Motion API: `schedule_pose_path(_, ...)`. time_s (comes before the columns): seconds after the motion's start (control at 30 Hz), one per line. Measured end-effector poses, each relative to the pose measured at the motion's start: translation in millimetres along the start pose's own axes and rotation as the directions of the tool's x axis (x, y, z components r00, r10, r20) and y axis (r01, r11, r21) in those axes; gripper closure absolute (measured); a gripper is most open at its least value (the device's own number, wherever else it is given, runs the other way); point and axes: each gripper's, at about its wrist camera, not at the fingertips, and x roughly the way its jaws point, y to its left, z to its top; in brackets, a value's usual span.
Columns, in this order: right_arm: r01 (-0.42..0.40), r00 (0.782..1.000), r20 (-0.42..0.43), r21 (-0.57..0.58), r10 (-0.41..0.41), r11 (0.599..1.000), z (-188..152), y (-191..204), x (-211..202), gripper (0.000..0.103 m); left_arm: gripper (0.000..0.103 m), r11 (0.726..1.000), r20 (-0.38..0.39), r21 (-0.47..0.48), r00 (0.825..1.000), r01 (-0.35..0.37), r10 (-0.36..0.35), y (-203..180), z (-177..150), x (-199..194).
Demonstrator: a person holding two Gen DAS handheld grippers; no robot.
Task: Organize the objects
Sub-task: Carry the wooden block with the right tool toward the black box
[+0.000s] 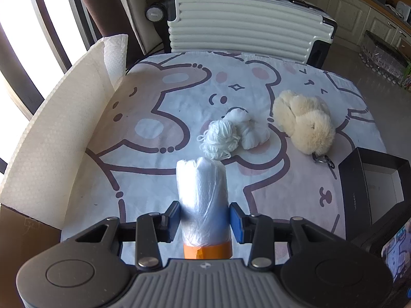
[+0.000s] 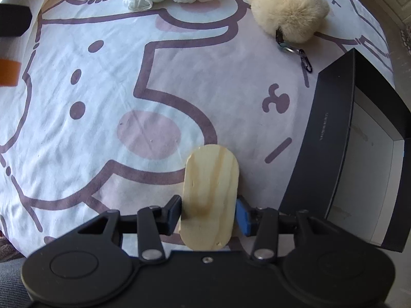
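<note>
Left gripper (image 1: pixel 204 220): both blue-padded fingers pressed against the sides of a roll of clear plastic bags (image 1: pixel 203 200) with an orange band at its near end; roll held lengthwise along the fingers, above the near part of the table. Right gripper (image 2: pixel 209 217): fingers clamped on a flat wooden block with rounded ends (image 2: pixel 209 197), pale pine grain, held over the near right part of the table, just beside the box. Table covering: white printed cloth (image 1: pixel 159 138) with brown-outlined cartoon bears and pink patches. Toward the far middle of the table: a loose ball of white yarn (image 1: pixel 218 138), touching a knotted white cloth bundle (image 1: pixel 246 128) on its right. Toward the far right corner: a cream fluffy plush keychain (image 1: pixel 303 123), its metal clip (image 1: pixel 323 160) trailing toward the near edge. At the right edge: an open black box with a white interior (image 2: pixel 331 154), nothing visible inside. Along the left edge: an upright sheet of white foam wrap (image 1: pixel 56 138). Beyond the far edge: a white ribbed suitcase (image 1: pixel 246 23).
</note>
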Motion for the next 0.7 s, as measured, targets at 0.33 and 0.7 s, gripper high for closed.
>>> schedule_pose_path(0.33,-0.019,0.998,0.059,0.048,0.016,0.999,3,-4,-15,0.057,0.061,1.000,-0.004,0.013,1.000,0.004,-0.004,3,0,3)
schedule_pose_path(0.7,-0.055,0.964,0.267,0.165,0.009,0.985,10,-28,-72,0.057,0.061,1.000,0.024,0.029,1.000,0.005,-0.005,9,1,-7)
